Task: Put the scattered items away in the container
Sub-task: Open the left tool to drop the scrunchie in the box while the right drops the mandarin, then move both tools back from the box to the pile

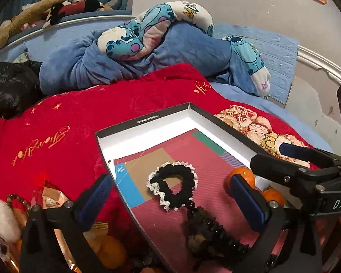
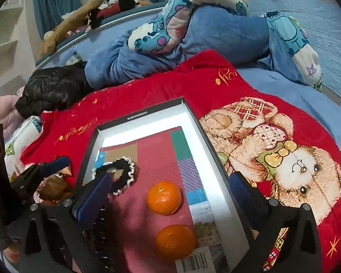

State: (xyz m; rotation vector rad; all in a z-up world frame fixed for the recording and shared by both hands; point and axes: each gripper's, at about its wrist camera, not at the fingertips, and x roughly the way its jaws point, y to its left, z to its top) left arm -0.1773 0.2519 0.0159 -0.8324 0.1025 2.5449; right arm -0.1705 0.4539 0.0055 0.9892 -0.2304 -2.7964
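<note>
Black hair clip (image 1: 206, 232) lies in box (image 1: 145, 122) | long axis toward scrunchie (image 1: 172, 184) | both tools spread, gripping nothing

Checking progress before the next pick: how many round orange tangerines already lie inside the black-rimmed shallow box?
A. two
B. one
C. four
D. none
A: the right wrist view shows two round orange tangerines lying on the red liner inside the black-rimmed shallow box, beside the black frilly scrunchie.
</note>
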